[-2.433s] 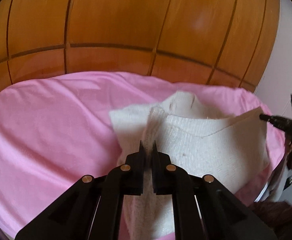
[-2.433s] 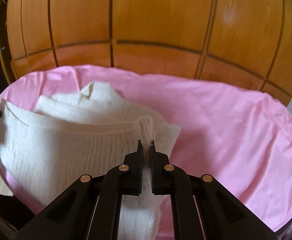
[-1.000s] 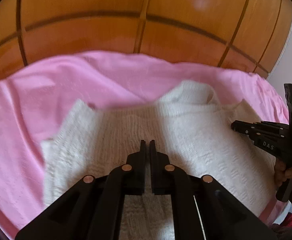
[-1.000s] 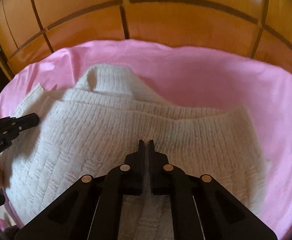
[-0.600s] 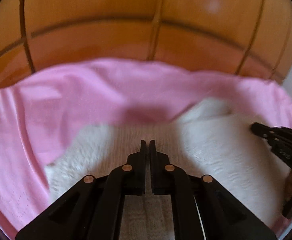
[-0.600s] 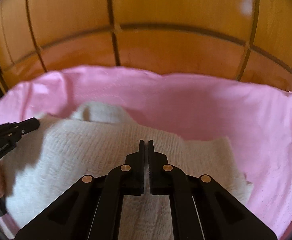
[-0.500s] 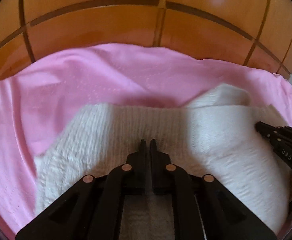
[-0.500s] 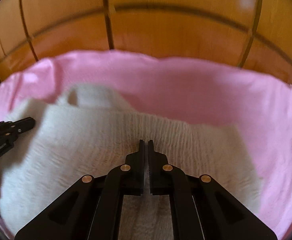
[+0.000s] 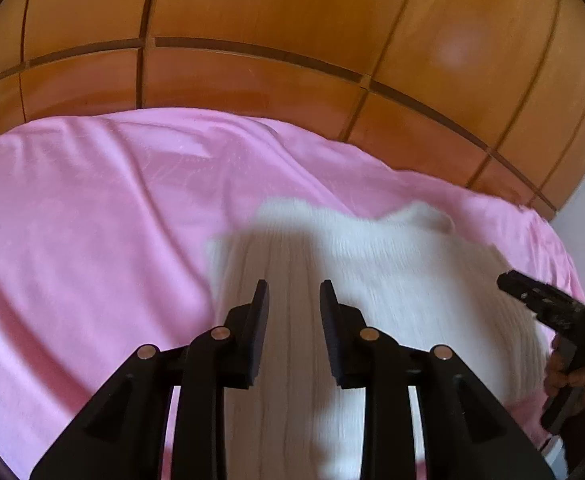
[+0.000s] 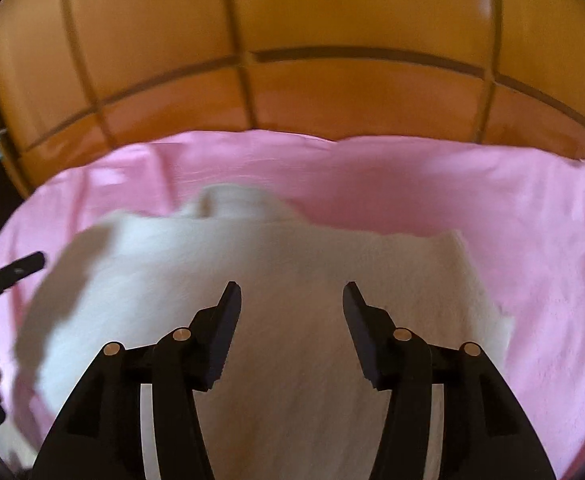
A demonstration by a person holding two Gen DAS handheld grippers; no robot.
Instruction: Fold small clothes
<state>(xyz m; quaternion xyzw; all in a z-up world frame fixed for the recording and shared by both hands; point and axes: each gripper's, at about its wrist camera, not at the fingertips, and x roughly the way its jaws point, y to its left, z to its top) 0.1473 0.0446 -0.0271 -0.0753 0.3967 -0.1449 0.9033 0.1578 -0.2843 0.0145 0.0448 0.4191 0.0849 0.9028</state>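
Both tongs, left and right, are being opened above the white knitted sweater; nothing is gripped on the pink sheet.

We can read no text, label, brand or number in either wrist view, and any marking on the gripper bodies is too blurred to make out.

Bare pink bedsheet flanks the white knit sweater on both sides. Orange wooden panelled wall blocks the far edge.
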